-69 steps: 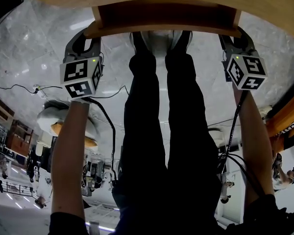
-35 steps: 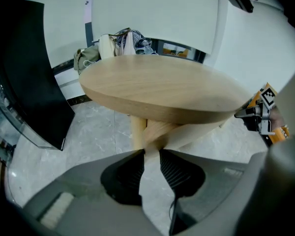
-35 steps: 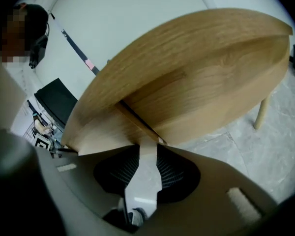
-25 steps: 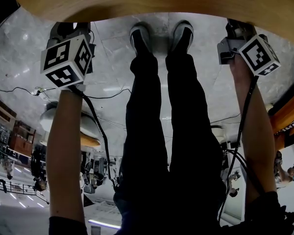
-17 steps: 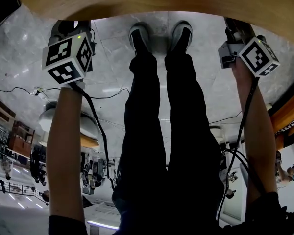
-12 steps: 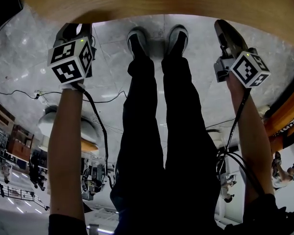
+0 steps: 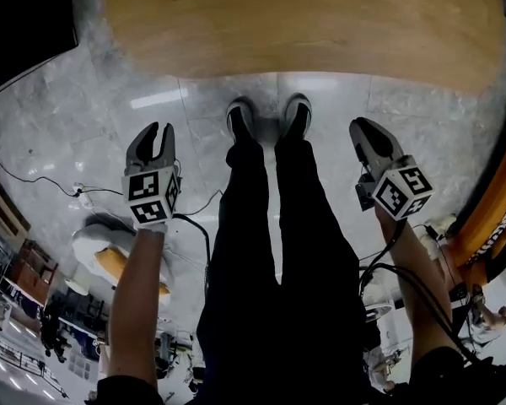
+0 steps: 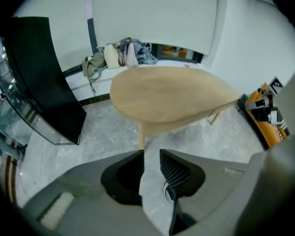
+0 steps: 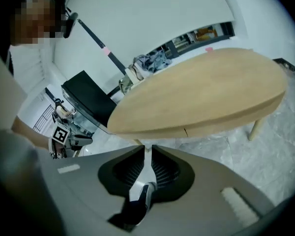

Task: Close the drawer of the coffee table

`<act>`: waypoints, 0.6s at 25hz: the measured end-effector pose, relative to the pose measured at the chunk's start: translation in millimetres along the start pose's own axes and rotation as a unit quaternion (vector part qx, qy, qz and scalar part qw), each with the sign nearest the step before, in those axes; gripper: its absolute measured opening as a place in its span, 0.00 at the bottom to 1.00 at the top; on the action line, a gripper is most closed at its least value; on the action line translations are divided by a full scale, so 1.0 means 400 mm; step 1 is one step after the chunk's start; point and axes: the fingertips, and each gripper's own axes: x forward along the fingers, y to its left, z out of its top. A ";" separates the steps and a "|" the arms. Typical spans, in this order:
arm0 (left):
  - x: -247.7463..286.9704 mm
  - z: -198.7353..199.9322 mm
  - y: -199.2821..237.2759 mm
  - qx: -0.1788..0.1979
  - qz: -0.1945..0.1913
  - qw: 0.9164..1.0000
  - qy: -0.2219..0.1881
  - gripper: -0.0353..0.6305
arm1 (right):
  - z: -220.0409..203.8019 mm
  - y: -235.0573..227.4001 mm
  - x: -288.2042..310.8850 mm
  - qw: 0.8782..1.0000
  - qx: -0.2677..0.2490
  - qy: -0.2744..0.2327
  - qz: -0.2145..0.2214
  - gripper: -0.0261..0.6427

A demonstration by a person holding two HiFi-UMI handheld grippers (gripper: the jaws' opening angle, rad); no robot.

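I'm in a bare, lab-like hall: marble floor (image 7: 84, 125), white wall (image 8: 152, 14), lone wooden table (image 7: 295, 24), marker tag (image 9: 60, 132) on equipment.

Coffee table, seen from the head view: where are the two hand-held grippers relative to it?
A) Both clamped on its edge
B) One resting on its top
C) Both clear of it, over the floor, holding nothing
C: the left hand-held gripper and the right hand-held gripper hang over the marble floor, short of the coffee table, with nothing between their jaws.
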 end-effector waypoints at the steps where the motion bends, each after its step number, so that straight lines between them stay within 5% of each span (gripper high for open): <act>1: -0.043 0.046 -0.012 0.001 -0.001 1.000 -0.023 0.22 | 0.039 0.022 -0.029 1.000 -0.013 -0.013 0.002 0.11; 5: -0.234 0.251 -0.085 0.019 -0.010 0.994 -0.109 0.22 | 0.213 0.121 -0.160 0.991 -0.114 -0.063 -0.004 0.10; 9: -0.452 0.416 -0.158 0.041 -0.021 0.983 -0.177 0.22 | 0.387 0.246 -0.308 0.966 -0.227 -0.120 -0.024 0.09; 15: -0.731 0.606 -0.233 0.035 -0.041 0.957 -0.285 0.22 | 0.584 0.413 -0.476 0.938 -0.277 -0.209 -0.023 0.04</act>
